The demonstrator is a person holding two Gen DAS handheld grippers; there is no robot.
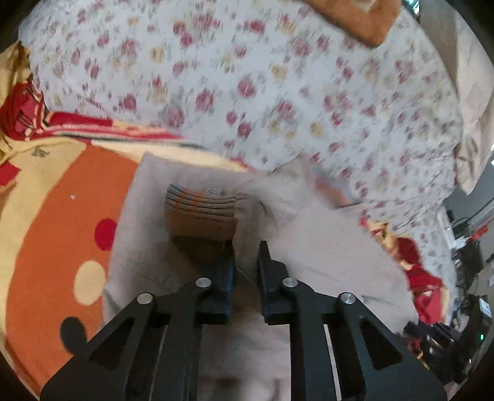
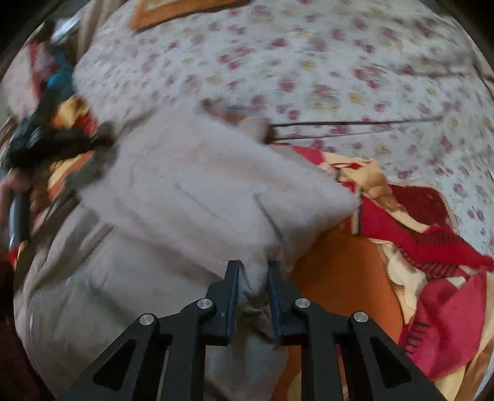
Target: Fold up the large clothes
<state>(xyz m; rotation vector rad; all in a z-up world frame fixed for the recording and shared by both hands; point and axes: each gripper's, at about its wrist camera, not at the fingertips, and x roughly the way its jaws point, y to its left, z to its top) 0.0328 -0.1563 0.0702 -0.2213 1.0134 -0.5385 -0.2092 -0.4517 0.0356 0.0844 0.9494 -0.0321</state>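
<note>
Grey-beige garment [image 2: 197,197] mid-fold on bed | left gripper [image 1: 246,246] nearly closed, grip unclear | right gripper [image 2: 253,266] pinching its edge | next: you lay the fold flat, smooth.

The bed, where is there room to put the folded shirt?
The flowered sheet is free between the orange pillow and the grey shirt. The red blanket and shirt crowd the near side.

beige garment [image 1: 324,253] on patterned blanket [image 1: 52,216]
</note>
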